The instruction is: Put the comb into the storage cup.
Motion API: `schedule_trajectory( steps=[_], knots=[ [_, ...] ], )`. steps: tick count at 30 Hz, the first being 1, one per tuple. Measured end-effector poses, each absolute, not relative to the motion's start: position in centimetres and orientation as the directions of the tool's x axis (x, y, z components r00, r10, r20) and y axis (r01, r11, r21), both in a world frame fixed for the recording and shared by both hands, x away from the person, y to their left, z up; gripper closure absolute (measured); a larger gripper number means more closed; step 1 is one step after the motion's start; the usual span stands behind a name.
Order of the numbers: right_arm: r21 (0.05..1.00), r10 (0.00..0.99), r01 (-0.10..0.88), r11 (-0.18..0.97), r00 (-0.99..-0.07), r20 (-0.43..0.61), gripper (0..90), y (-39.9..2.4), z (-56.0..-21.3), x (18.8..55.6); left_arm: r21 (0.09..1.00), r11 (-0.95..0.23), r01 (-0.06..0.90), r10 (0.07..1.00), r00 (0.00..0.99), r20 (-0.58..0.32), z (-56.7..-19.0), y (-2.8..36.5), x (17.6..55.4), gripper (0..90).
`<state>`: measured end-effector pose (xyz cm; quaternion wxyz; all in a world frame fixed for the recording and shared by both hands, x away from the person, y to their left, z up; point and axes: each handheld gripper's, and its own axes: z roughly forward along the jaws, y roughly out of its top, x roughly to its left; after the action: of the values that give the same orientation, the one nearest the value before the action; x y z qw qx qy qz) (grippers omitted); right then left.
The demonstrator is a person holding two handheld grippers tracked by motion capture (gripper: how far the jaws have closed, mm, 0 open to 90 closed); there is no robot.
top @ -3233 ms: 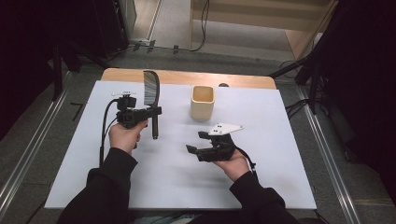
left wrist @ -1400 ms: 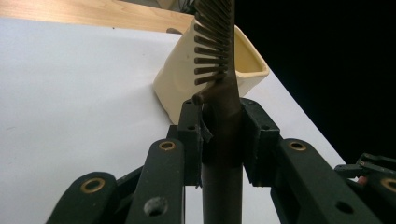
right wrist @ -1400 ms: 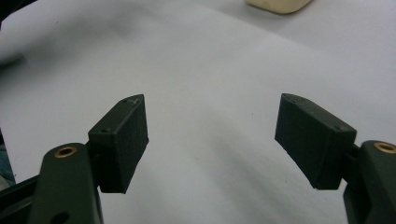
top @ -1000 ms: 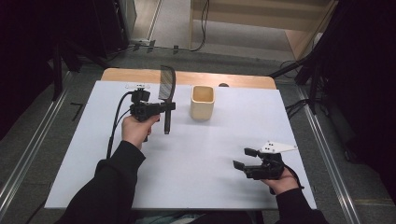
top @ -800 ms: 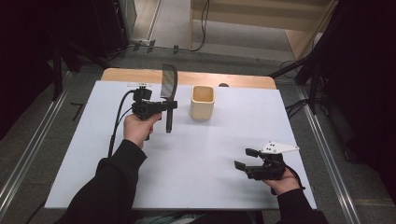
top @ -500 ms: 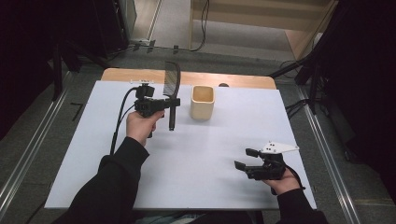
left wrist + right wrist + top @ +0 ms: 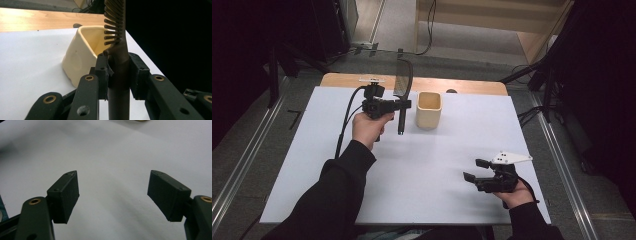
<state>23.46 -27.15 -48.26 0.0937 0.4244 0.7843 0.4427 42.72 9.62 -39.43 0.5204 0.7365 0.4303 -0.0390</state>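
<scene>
One cream, square-mouthed cup stands toward the far middle of the white counter; what its interior shows in the left gripper view looks bare, though the bottom is hidden. One dark comb is held upright just left of the cup, teeth end up, its handle clamped in the left claw held off the counter; in the left gripper view the comb rises in front of the cup. The right claw sits at the near right, its jaws spread apart with nothing between them, low over bare counter.
</scene>
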Motion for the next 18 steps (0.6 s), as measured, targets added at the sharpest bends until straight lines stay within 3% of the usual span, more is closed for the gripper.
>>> schedule_trajectory(
  steps=[18],
  knots=[
    [0.770, 0.755, 0.588, 0.250, -0.616, 0.225, 23.5, -27.1, -48.1, 23.5, 0.742, -0.066, 0.668, 0.574, 0.633, -0.519, -38.7, 7.8, 43.9, 72.9]
  ],
)
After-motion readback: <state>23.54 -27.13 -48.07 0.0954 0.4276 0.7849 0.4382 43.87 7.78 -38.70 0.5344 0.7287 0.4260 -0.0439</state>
